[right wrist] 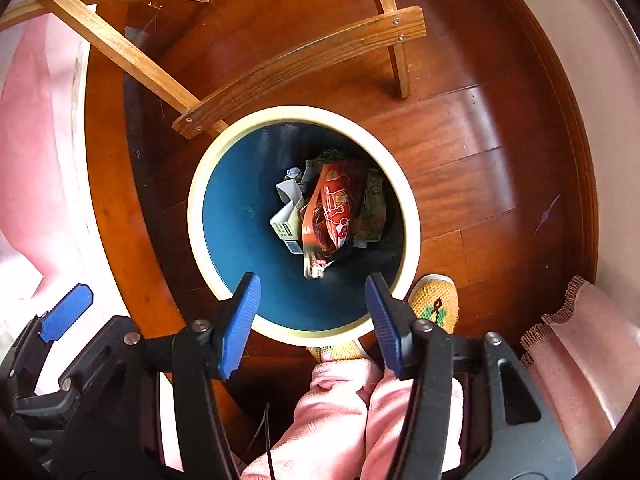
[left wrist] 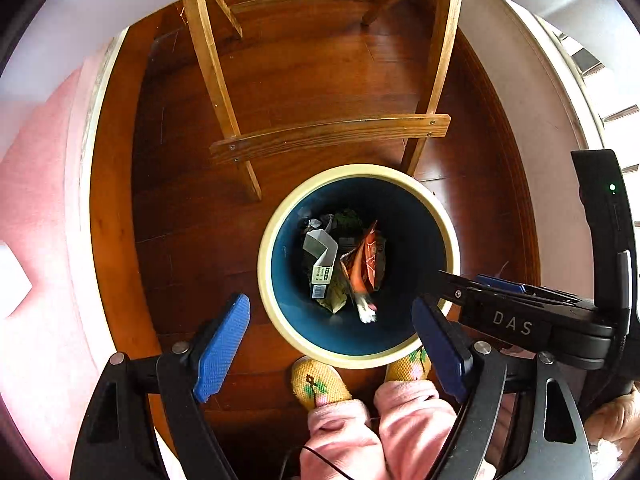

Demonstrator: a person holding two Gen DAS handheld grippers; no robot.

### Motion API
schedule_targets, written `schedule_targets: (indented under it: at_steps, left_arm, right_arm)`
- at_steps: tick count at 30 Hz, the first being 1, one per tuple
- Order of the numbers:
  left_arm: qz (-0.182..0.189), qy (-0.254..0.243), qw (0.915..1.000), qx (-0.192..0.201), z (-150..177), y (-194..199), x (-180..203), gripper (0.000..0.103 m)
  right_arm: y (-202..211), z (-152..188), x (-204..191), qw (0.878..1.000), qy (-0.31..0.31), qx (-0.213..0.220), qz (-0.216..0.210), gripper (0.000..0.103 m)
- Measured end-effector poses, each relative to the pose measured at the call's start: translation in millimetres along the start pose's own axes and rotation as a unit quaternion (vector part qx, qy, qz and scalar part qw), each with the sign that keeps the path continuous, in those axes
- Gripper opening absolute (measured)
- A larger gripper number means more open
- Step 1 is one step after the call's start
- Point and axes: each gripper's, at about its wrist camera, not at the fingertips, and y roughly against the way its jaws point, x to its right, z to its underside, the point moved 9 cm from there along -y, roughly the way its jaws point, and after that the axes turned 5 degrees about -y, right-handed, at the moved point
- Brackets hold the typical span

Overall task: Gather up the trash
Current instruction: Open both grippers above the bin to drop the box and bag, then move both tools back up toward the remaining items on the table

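Note:
A round bin with a cream rim (left wrist: pixel 267 280) (right wrist: pixel 198 216) and blue inside stands on the wooden floor. Inside lie an orange snack wrapper (left wrist: pixel 366 268) (right wrist: pixel 334 208), a white folded carton (left wrist: pixel 322 260) (right wrist: pixel 286 216) and greenish wrappers (right wrist: pixel 370 208). My left gripper (left wrist: pixel 332 338) hovers open above the bin's near edge, nothing between its blue pads. My right gripper (right wrist: pixel 312 312) also hangs open and empty over the bin's near rim. In the left wrist view the right gripper's black body (left wrist: pixel 520 316) reaches in from the right.
A wooden chair frame (left wrist: pixel 328 136) (right wrist: pixel 304 60) stands right behind the bin. The person's yellow slippers (left wrist: pixel 320 384) (right wrist: pixel 434 300) and pink trouser legs (left wrist: pixel 412 412) are just in front of it. Pink fabric (right wrist: pixel 584 344) lies at the right, a pale wall (left wrist: pixel 40 200) at the left.

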Motion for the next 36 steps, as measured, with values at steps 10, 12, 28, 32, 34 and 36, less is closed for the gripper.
schedule_targets:
  at_steps: [10, 12, 28, 32, 34, 36]
  left_arm:
    - [-0.011, 0.017, 0.9991, 0.038, -0.7, 64.0, -9.6, 0.085]
    - [-0.014, 0.022, 0.9985, 0.047, -1.4, 84.2, -11.2, 0.085]
    - [-0.017, -0.001, 0.9914, 0.130, 21.5, 308.4, -9.5, 0.088]
    - [-0.015, -0.029, 0.9876, 0.154, 25.4, 361.7, -1.2, 0.088]
    - [-0.009, -0.038, 0.9849, 0.168, 23.3, 388.9, 2.5, 0.088]
    - [-0.007, -0.047, 0.9808, 0.189, 18.8, 419.0, 5.8, 0.088]
  right_arm:
    - [67.8, 5.9, -27.0, 0.998, 0.032, 0.059, 0.001, 0.052]
    - [86.4, 10.6, -32.5, 0.997, 0.036, 0.066, -0.002, 0.052]
    - [276.4, 89.6, -74.0, 0.989, 0.061, 0.126, -0.041, 0.052]
    - [324.0, 99.1, -85.9, 0.986, 0.065, 0.148, -0.046, 0.055]
    - [350.6, 99.0, -91.5, 0.982, 0.068, 0.170, -0.052, 0.055]
    - [377.9, 99.6, -98.8, 0.976, 0.075, 0.196, -0.053, 0.055]
